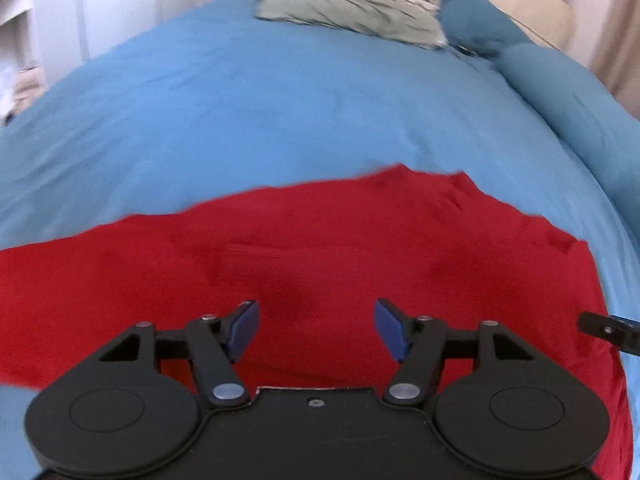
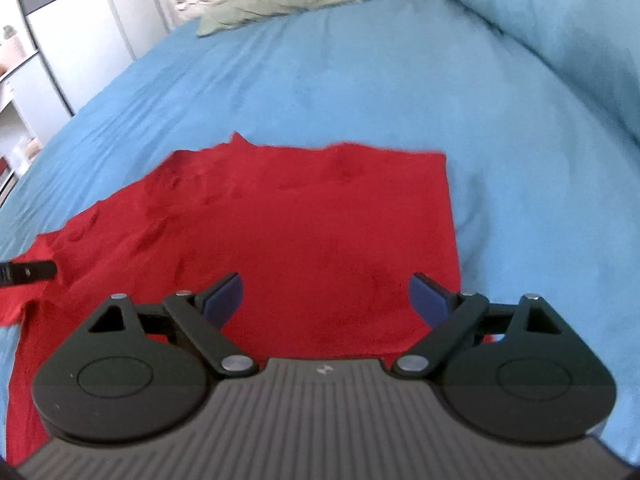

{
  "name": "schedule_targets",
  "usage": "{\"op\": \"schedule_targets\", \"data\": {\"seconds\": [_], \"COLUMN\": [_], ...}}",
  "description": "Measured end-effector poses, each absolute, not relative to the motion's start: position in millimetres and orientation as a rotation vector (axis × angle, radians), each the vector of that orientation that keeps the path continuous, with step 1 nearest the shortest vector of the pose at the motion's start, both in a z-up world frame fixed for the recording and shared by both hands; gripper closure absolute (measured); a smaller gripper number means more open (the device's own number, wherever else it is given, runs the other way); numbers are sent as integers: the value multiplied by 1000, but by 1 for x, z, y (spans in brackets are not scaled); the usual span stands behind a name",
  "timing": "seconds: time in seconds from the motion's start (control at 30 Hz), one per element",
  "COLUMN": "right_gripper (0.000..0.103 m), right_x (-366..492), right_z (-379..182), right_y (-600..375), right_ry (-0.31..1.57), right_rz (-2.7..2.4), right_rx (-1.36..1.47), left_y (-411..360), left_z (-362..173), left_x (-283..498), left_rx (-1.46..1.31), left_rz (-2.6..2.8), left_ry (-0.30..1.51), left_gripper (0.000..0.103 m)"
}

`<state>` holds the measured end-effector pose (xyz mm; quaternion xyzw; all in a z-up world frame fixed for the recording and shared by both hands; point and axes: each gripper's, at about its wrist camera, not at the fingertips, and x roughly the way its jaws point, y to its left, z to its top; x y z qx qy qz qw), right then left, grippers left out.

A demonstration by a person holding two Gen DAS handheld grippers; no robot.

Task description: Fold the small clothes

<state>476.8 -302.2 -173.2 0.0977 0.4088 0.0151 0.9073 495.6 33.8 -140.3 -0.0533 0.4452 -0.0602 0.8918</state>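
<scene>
Nearest, left hand-held gripper (image 1: 316, 330) and right hand-held gripper (image 2: 326, 300), jaws spread, nothing between the blue pads. Just beyond, flat red soft cloth garment (image 2: 304, 224) spread on the blue bed cover (image 2: 360, 92) (left side wrinkled, right edge straight). Risk: pinching bed cover with the cloth, dragging the fold crooked.

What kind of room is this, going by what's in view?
Most likely a bedroom: a bed with a blue bedspread, a grey-green pillow at its far end, and a red garment spread on top.
</scene>
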Motion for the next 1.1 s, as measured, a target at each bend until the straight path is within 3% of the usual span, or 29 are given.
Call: {"op": "schedule_targets", "data": {"seconds": [0.23,0.37,0.53,0.6,0.7,0.9,1.1], "right_gripper": [0,0,0,0,0,0,0], "right_x": [473,470,454,448,441,428,421], "right_z": [-198,-190,-133,-106,-68,-31,-44], "right_y": [-324,-324,-297,-283,-257,-189,-132], "right_ry": [881,889,847,846,852,825,882], "right_rz": [4,5,18,34,61,23,62], "right_rx": [256,240,151,123,107,42,97], "left_y": [29,41,68,84,114,198,301], "left_z": [-172,-149,-91,-65,-30,-3,-30], "left_x": [507,494,454,439,415,382,361], "left_rx": [-80,-101,-125,-143,-166,-258,-342], "left_rz": [-136,-111,-54,-34,30,160,332], "left_ry": [991,981,924,901,858,830,836], "left_gripper": [34,34,33,27,0,0,0]}}
